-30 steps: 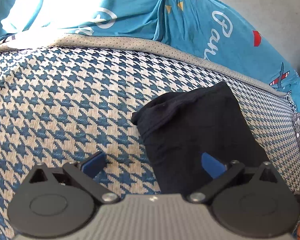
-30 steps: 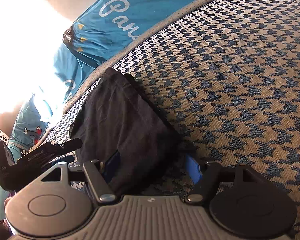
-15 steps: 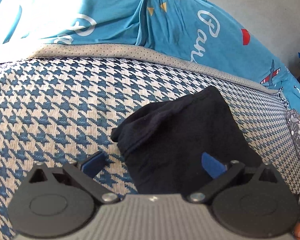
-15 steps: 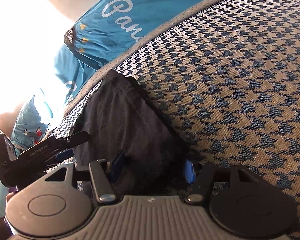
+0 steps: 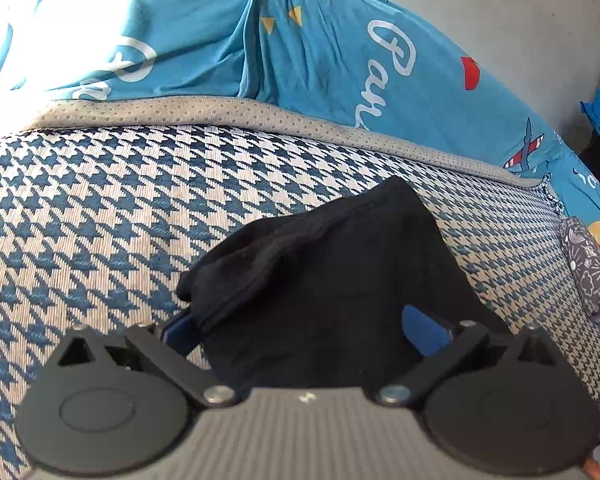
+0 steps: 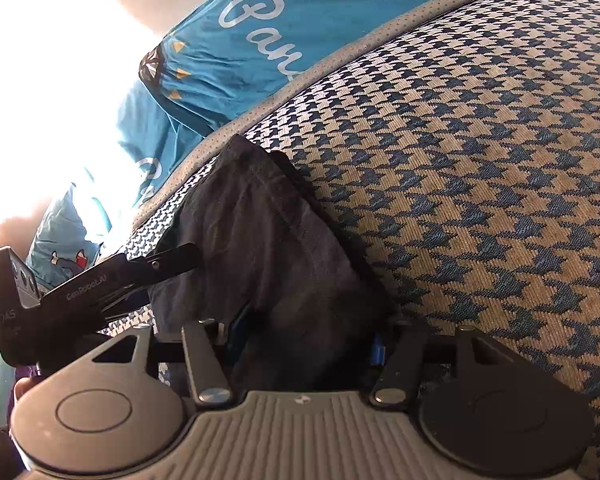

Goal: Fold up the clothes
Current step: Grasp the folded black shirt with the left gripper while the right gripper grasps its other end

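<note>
Item: folded black cloth garment [image 5: 340,280], lying on blue-and-cream houndstooth woven cover [image 5: 100,220], turquoise printed bedding [image 5: 340,60] at 12 o'clock. Left gripper [image 5: 304,326]: jaws wide apart, garment between (pads not pressing). Right gripper [image 6: 306,340]: jaws closing around the garment's near end.

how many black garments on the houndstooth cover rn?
1. The black garment lies folded near the cover's grey-trimmed far edge, its near end between both grippers' fingers. A grey patterned cloth sits at the right edge; more may be out of frame.
</note>
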`<state>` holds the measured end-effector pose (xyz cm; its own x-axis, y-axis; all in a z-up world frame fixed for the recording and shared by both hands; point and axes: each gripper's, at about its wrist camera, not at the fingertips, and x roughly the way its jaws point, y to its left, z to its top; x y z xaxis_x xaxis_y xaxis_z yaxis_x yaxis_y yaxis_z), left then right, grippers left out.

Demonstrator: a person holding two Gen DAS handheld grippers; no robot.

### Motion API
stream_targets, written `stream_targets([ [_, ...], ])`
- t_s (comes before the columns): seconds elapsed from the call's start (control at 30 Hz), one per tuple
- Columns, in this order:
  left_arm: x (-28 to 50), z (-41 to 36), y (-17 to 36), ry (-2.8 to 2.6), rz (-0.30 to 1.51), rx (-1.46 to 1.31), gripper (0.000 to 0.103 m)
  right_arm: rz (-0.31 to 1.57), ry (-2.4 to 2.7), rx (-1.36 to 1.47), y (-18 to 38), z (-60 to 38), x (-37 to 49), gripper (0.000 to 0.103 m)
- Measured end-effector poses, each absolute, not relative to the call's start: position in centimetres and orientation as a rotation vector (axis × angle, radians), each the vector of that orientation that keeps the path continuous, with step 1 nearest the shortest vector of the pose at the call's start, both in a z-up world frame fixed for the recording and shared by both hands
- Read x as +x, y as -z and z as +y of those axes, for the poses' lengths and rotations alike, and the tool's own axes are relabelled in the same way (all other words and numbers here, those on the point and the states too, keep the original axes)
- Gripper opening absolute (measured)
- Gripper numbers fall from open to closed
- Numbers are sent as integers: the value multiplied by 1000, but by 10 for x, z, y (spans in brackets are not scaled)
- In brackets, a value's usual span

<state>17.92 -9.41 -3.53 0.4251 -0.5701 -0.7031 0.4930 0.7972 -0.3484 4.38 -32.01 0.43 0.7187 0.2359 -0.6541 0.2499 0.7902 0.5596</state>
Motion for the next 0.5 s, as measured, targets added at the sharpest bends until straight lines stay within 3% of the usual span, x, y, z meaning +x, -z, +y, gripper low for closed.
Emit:
stream_targets([
  [0.3, 170, -114, 33, 604, 876, -3, 85, 759, 20, 625, -8, -311, 56, 41],
  [0.4, 167, -116, 31, 608, 868, -14, 63, 753, 32, 612, -8, -309, 57, 37],
  [0.5, 167, -115, 30, 621, 874, -27, 57, 744, 39, 576, -10, -307, 57, 30],
])
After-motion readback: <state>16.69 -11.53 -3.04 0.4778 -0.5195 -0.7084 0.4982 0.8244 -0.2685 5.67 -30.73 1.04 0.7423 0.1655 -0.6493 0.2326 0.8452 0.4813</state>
